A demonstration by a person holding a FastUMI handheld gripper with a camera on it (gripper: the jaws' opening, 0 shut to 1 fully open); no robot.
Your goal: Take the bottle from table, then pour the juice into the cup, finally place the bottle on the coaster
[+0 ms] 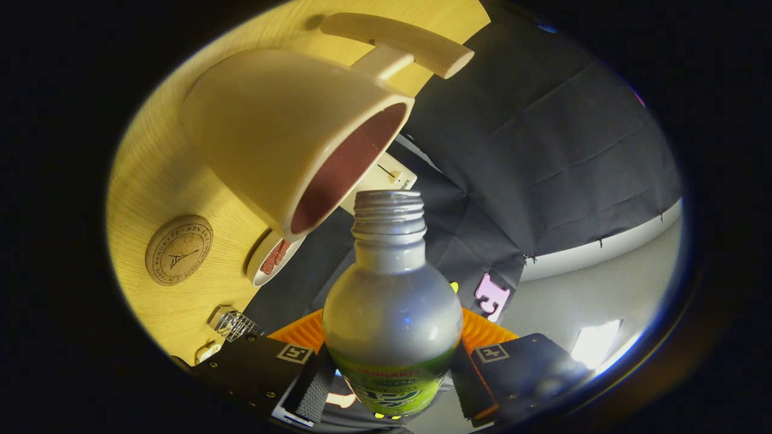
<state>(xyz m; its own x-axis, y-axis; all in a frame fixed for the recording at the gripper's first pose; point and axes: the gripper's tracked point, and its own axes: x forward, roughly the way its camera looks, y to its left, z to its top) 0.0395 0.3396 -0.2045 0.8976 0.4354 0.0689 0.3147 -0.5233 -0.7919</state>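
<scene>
grip: gripper (391,367) fingers clamped on both sides of bottle (392,313) | pos: open neck tipped toward cup (289,132) rim, just short of it (cap off) | risk: mouth not over opening — juice may hit table (151,175) | coaster (178,250) beside cup — unused

We hold the bottle (392,313) between the gripper (391,361) fingers, both pressing its sides, its open mouth tipped toward the cup (283,132). The cup stands on the table (163,181) just beyond the bottle's mouth, handle on its far side. The coaster (178,250) lies on the table beside the cup, apart from it. A small dish (271,258) sits between cup and table edge, near the bottle's shoulder.
</scene>
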